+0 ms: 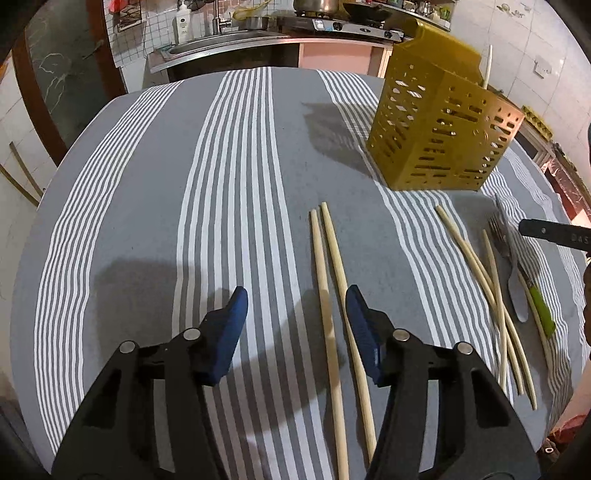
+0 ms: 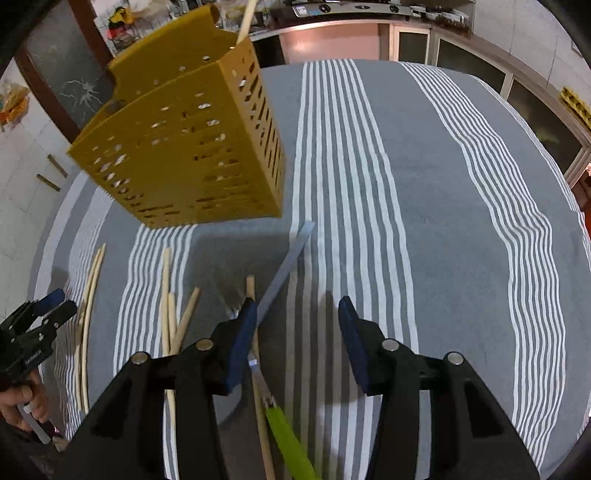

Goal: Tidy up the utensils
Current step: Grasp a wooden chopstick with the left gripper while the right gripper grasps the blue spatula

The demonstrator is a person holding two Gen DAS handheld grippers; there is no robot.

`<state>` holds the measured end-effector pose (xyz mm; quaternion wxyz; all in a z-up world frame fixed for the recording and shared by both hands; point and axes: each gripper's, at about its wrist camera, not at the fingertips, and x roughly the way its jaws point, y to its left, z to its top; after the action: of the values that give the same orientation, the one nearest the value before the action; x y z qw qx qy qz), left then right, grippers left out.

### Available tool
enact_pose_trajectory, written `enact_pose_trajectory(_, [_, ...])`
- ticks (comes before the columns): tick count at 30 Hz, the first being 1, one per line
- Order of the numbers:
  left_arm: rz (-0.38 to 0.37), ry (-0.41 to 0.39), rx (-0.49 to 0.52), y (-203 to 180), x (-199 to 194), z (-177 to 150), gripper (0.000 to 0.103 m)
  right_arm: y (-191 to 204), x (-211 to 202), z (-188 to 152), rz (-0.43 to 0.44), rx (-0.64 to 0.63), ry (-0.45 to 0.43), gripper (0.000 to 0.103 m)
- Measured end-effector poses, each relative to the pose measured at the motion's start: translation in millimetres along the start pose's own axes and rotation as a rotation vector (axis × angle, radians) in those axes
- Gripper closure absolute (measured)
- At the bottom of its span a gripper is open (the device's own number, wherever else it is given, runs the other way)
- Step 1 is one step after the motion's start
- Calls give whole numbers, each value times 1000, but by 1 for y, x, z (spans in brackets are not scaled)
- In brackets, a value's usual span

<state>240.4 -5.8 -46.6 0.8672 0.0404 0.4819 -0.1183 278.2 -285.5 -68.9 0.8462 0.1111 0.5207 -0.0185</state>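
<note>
My left gripper (image 1: 297,301) hovers open over the striped cloth. A pair of wooden chopsticks (image 1: 325,295) lies under it, one stick between the jaws and the other beneath the right finger (image 1: 360,317). My right gripper (image 2: 297,315) is open above a green-handled knife (image 2: 284,269), whose blade runs past the left finger (image 2: 243,325). A yellow perforated utensil holder (image 1: 443,122) (image 2: 184,140) stands on the table behind, with one chopstick (image 2: 245,18) upright in it. More loose chopsticks (image 1: 491,288) (image 2: 173,321) lie beside the knife (image 1: 541,310) and a fork (image 1: 498,229).
The table carries a grey and white striped cloth (image 1: 229,166) (image 2: 443,184). The other gripper (image 2: 40,321), held by a hand (image 2: 18,398), shows at the left of the right wrist view. A kitchen counter with a sink (image 1: 221,40) and a stove lies beyond the table.
</note>
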Motion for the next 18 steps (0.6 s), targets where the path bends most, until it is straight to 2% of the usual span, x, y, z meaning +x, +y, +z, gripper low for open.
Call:
enact_pose_trajectory(3, [5, 0, -1, 0, 1, 3, 50, 7, 10, 11, -2, 4, 39, 69])
enact_pose_trajectory(5, [12, -6, 4, 0, 0, 2, 49, 9, 18, 18, -9, 14, 66, 70])
enact_pose_trajectory(7, [26, -10, 8, 0, 0, 1, 50, 8, 27, 22, -4, 37, 105, 78])
enact_pose_trajectory(13, [47, -28, 35, 3, 3, 2, 49, 20, 42, 32, -53, 0, 183, 86])
enact_pose_trajectory(15, [37, -52, 52, 3, 2, 1, 49, 22, 44, 36, -48, 1, 204, 88])
enact_pose_trajectory(18, [70, -50, 66, 1, 8, 2, 49, 24, 46, 40, -42, 2, 223, 90])
